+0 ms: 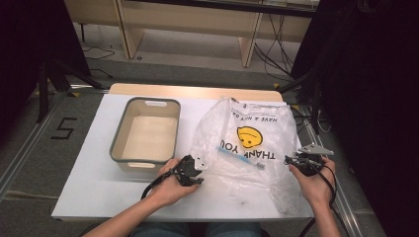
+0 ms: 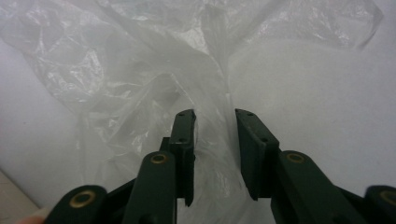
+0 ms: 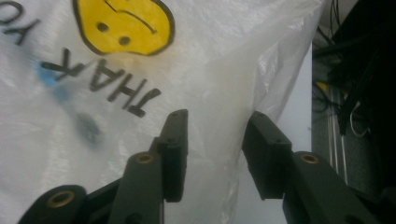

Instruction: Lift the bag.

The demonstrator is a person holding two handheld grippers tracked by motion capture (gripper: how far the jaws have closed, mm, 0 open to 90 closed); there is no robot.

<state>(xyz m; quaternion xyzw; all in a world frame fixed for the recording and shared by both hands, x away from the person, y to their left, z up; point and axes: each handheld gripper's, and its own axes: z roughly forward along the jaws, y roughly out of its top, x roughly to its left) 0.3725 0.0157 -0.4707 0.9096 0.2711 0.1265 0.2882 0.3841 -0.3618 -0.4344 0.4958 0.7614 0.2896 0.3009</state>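
Observation:
A clear plastic bag (image 1: 249, 118) printed with a yellow smiley and "THANK YOU" lies crumpled on the white table (image 1: 94, 192). A thin blue item (image 1: 236, 155) shows through it. My left gripper (image 1: 200, 170) is at the bag's left edge. In the left gripper view, its jaws (image 2: 215, 114) stand apart with a wrinkled fold of the bag (image 2: 140, 70) between them. My right gripper (image 1: 295, 159) is at the bag's right edge. In the right gripper view, its jaws (image 3: 217, 114) are apart around the bag's side (image 3: 215, 60), near the smiley (image 3: 123, 23).
A grey-rimmed beige bin (image 1: 116, 143) stands empty to the left of the bag, just beyond the left hand. The table's right edge (image 1: 309, 197) runs close beside the right hand. Black stands and cables (image 1: 316, 98) crowd the floor past it.

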